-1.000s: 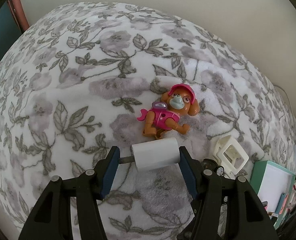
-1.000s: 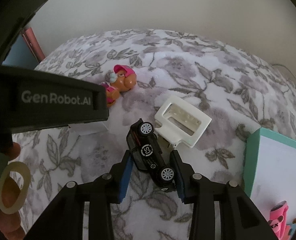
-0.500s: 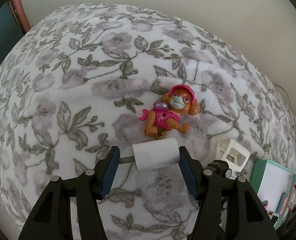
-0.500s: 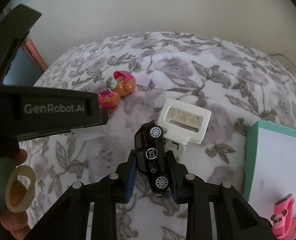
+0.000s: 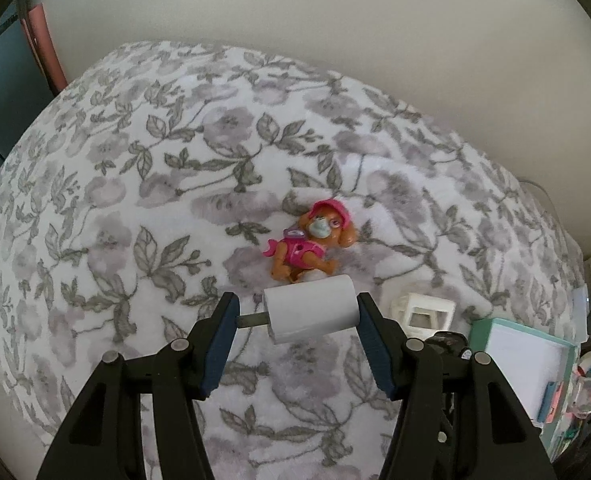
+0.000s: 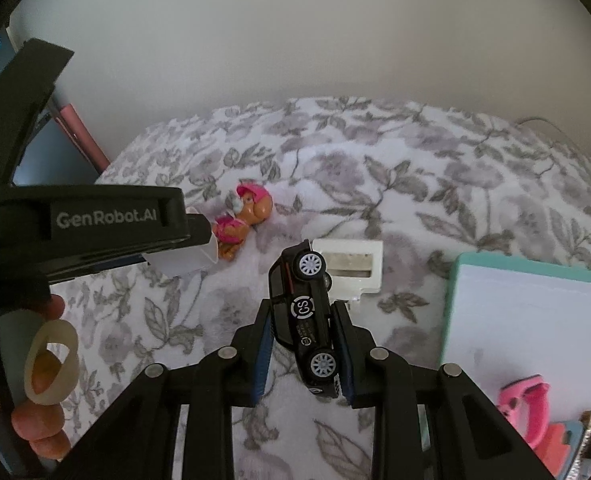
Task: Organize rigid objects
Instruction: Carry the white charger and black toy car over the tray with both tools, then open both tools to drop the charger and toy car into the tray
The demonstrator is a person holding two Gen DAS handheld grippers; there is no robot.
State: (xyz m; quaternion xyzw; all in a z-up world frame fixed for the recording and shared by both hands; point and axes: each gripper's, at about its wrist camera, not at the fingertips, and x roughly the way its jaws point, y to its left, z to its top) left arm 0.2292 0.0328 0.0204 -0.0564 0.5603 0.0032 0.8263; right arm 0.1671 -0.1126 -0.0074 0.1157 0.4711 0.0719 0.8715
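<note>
**Both jaws loaded, toy car lifted off the bed**

The right gripper (image 6: 301,344) has its jaws clenched on a black toy car (image 6: 304,312), gripped across roof and underside so its wheels face the camera. A second ago the car lay on the blanket between open jaws; it has since been pinched and raised, nose up. The left gripper (image 5: 297,322) holds a white charger plug (image 5: 311,308) endwise, one pad on its metal prong, the other on its flat back, as it did a second ago, though it now sits higher above the bed.

Just beyond the plug lies a pink-and-orange toy pup (image 5: 309,246) on its side. Beside the car, a white plastic frame (image 6: 349,264) rests on the blanket. To the right stands a teal-rimmed box (image 6: 461,276) with a white floor, a pink toy (image 6: 525,404) in its near corner.

Everything rests on a bed covered by a white fleece blanket (image 5: 135,200) printed with grey flowers and leaves. A plain pale wall (image 5: 335,20) runs behind it; a pink-edged dark panel (image 5: 39,44) stands at the far left.
</note>
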